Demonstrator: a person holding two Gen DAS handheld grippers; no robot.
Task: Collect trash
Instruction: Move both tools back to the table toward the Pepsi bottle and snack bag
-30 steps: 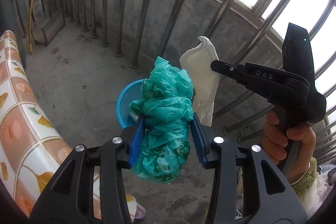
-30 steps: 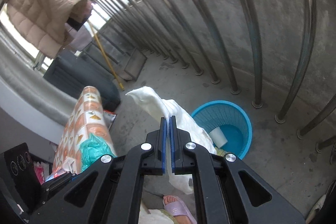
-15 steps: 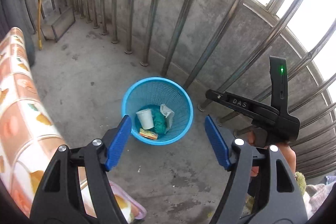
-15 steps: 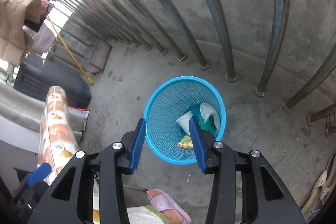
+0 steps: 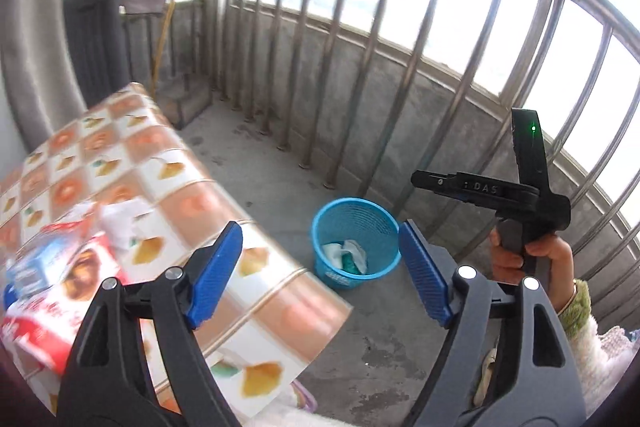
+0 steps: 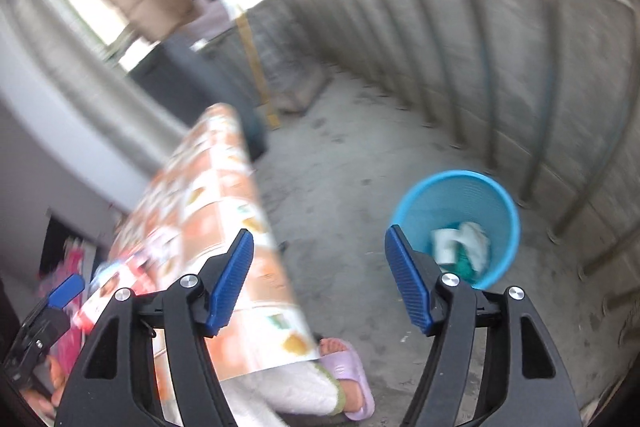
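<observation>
Both tongs, left (image 5: 320, 273) and right (image 6: 318, 281), gape wide, empty. Crumpled tissue (image 5: 120, 219) waits on the tabletop (image 5: 192, 187). Pinch it low, then carry it over the bin (image 5: 356, 247).

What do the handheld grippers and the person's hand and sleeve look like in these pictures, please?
Each gripper, left gripper and right gripper, has a black plastic frame with silver bolts and ribbed blue pads. Seen from the side, the right one bears white "DAS" lettering and a small green light. The hand holding it is bare, with a bangle and fuzzy green-edged cream sleeve.
</observation>
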